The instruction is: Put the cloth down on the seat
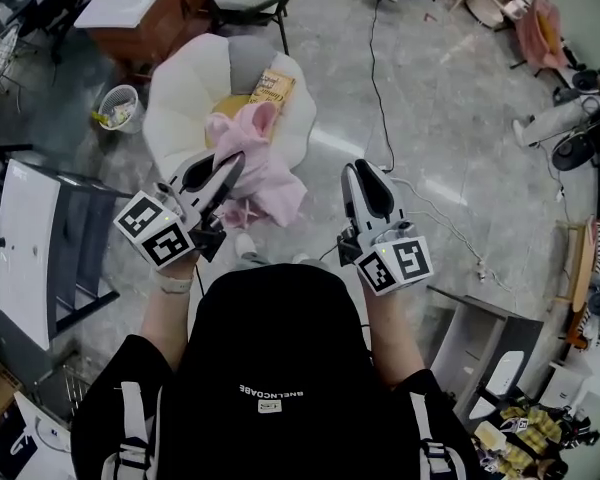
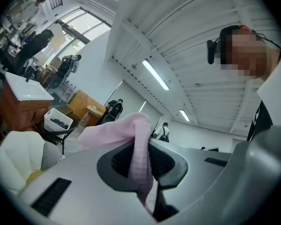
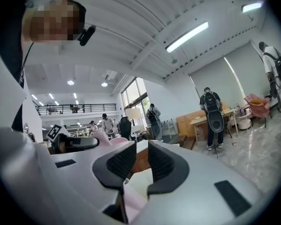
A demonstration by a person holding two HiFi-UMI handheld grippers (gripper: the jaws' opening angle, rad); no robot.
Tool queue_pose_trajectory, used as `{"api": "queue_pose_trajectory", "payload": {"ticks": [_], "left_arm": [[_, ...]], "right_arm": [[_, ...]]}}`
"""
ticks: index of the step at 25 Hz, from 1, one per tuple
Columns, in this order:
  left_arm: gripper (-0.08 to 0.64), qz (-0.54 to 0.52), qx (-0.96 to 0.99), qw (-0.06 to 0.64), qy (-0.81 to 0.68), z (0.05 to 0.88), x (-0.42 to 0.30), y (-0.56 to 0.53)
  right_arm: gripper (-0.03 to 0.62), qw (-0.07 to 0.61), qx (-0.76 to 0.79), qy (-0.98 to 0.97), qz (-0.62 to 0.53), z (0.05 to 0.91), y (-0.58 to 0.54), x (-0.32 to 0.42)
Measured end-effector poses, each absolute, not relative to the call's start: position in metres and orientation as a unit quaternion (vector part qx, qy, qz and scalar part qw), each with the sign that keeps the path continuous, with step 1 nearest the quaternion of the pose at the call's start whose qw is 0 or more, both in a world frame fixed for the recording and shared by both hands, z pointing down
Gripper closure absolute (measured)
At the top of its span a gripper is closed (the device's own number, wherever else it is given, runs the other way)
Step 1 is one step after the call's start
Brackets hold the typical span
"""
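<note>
**A:** Two grippers up, only one busy. The left gripper has its jaws pinched together on the pink cloth, and the left gripper view shows a fold running straight between the pads.

**B:** And the right?

**A:** The right gripper has its jaws a little apart with nothing in them. It's off to the side, clear of the cloth.

**B:** Where's the cloth against the seat?

**A:** It hangs in a bunch from the left jaws, over the near edge of the white petal-shaped seat. I can't tell if the low end touches it. A book and a yellow cushion already lie in the seat.

**B:** So how to do the put-down well?

**A:** My read is to carry the bundle further over the middle of the seat first. Let go from here and it looks likely to slide off the near rim to the floor. Lower it until the bulk rests on the cushion and the fabric goes slack, and only then part the left jaws. Draw back level so the pads don't drag the fold out again. The right gripper could stay clear, or steady a trailing corner if one hangs over the edge.
</note>
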State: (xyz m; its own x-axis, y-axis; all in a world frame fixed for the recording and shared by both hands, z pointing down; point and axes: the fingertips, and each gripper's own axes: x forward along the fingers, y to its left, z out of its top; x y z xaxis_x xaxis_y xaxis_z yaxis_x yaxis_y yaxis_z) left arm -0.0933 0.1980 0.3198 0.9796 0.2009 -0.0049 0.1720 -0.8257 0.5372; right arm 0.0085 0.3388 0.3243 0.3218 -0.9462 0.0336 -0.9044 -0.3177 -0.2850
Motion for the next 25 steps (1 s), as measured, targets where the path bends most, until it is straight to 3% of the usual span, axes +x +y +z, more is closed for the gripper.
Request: {"api": "queue_pose_trajectory", "payload": {"ticks": [14, 25], "left_arm": [[0.514, 0.0, 0.954, 0.269, 0.133, 0.303, -0.142, 0.121], [0.514, 0.014, 0.958, 0.269, 0.096, 0.322, -0.127, 0.083]], "right_arm": [[0.495, 0.089, -0.823, 0.552, -0.099, 0.32, 0.263, -0.045], [0.495, 0.084, -0.804, 0.575, -0.127, 0.339, 0.221, -0.003]]}}
